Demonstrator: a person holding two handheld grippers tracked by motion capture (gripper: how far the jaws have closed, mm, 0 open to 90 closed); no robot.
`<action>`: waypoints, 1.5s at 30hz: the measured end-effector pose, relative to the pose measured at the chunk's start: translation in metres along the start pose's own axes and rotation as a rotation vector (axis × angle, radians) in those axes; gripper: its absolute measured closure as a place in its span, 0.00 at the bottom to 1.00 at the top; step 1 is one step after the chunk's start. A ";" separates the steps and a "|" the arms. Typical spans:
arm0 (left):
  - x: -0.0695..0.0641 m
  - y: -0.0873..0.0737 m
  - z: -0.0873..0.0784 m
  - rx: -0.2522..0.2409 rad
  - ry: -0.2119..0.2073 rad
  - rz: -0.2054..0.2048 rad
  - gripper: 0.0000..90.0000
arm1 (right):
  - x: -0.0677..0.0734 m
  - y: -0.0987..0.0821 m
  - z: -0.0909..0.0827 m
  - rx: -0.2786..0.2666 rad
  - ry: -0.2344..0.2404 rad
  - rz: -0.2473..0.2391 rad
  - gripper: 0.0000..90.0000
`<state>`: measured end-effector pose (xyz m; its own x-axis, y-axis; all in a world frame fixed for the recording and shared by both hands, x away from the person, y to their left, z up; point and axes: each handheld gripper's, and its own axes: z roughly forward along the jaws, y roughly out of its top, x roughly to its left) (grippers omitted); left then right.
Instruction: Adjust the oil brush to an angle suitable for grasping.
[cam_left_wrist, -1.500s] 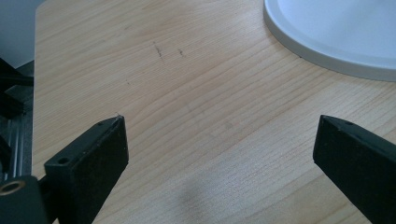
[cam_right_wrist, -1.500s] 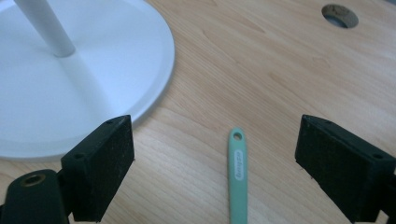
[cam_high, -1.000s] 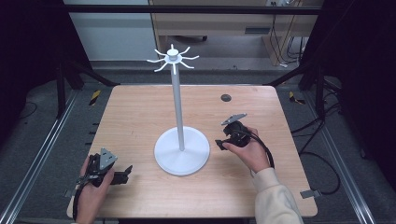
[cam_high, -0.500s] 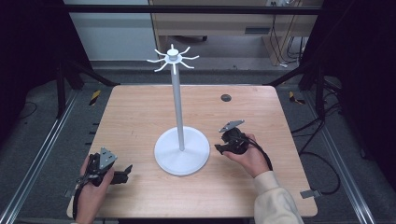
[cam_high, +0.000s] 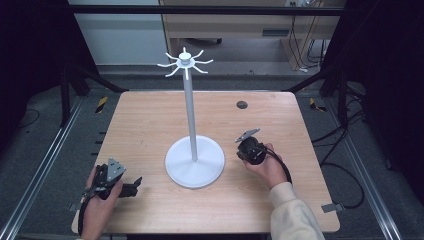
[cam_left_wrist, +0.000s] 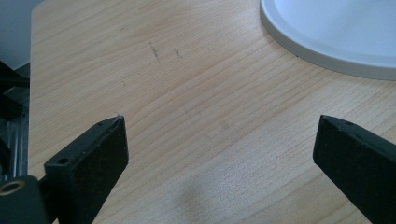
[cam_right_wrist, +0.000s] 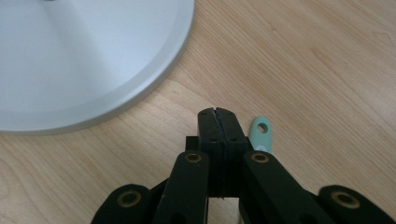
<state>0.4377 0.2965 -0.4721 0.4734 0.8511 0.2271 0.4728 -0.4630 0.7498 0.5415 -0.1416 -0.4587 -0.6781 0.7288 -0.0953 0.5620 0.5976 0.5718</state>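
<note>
1. Stand (cam_high: 194, 160), white with a hooked crown, rises mid-table (cam_high: 150, 120).
2. Left gripper (cam_high: 131, 186) rests near the stand's base on the person's left, jaws wide apart and empty.
3. Right gripper (cam_right_wrist: 218, 116), just beside the base, has its jaws pressed together; a pale green tab (cam_right_wrist: 260, 133) lies alongside them.
4. Risk: whether the jaws pinch the tab I cannot tell; lifting may leave it behind.

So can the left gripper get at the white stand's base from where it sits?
Probably yes: the left gripper is open and points toward the stand's base, with bare table between them. The right gripper sits on the other side.
</note>
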 end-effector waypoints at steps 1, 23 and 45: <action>0.000 0.000 0.000 -0.001 0.000 0.000 0.03 | -0.002 0.000 0.001 0.002 -0.010 0.002 1.00; -0.001 0.000 0.000 0.002 -0.004 0.005 0.03 | -0.013 -0.009 0.017 0.096 -0.045 0.010 1.00; -0.003 0.001 0.000 0.001 -0.007 0.007 0.03 | -0.030 -0.015 0.014 0.136 -0.173 0.108 1.00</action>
<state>0.4368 0.2940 -0.4722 0.4819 0.8461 0.2277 0.4701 -0.4690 0.7477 0.5605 -0.1678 -0.4762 -0.5256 0.8305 -0.1844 0.6938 0.5439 0.4721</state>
